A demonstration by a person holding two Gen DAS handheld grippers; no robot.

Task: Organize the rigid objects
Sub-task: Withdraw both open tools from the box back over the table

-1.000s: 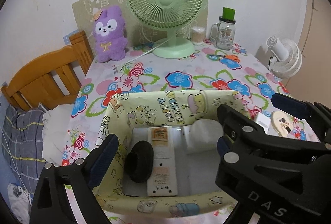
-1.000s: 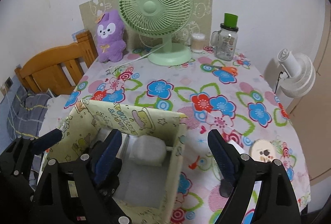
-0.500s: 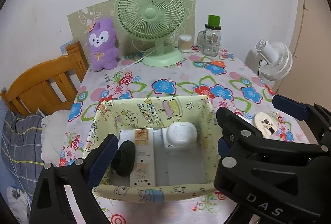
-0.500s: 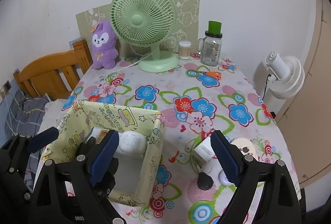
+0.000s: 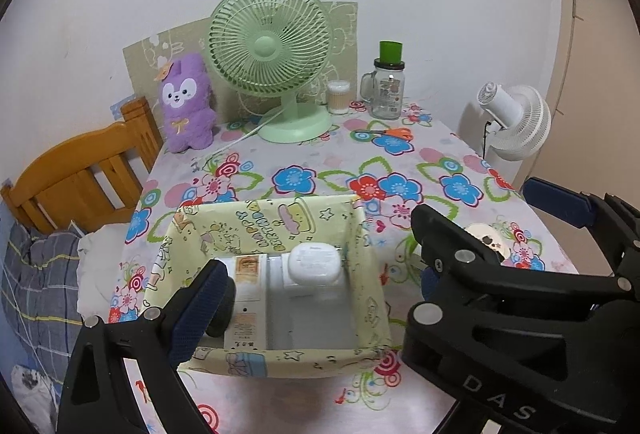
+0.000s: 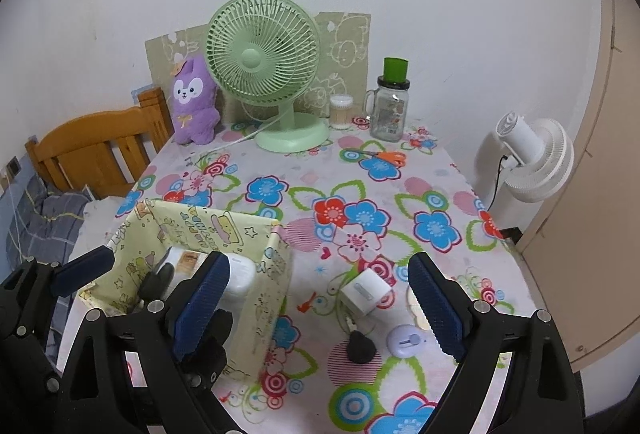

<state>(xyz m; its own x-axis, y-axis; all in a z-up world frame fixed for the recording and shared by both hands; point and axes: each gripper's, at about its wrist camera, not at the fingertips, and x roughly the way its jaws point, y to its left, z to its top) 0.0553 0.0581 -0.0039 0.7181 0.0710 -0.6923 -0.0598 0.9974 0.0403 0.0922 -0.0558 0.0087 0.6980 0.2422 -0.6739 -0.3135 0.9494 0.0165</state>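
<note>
A yellow patterned fabric box (image 5: 264, 230) (image 6: 276, 290) stands on the floral table. It holds a white remote (image 5: 246, 298), a black round object (image 5: 220, 314) and a white case (image 5: 315, 265). My left gripper (image 5: 316, 310) is open and empty above the box's near side. My right gripper (image 6: 316, 306) is open and empty, to the right of the box. Between its fingers lie a white cube (image 6: 365, 292), a black key fob (image 6: 361, 346), a lilac round gadget (image 6: 407, 341) and a round wooden piece (image 6: 416, 308).
At the table's back stand a green desk fan (image 6: 264, 73), a purple plush (image 6: 194, 101), a cotton-swab jar (image 6: 341, 111) and a glass mug jar (image 6: 390, 109). Orange scissors (image 6: 384, 156) lie nearby. A wooden bed frame (image 6: 100, 149) is left, a white fan (image 6: 532, 161) right.
Both grippers have pulled back and up from the box. The white case now lies inside the box. The small items on the right have come into the right wrist view.
</note>
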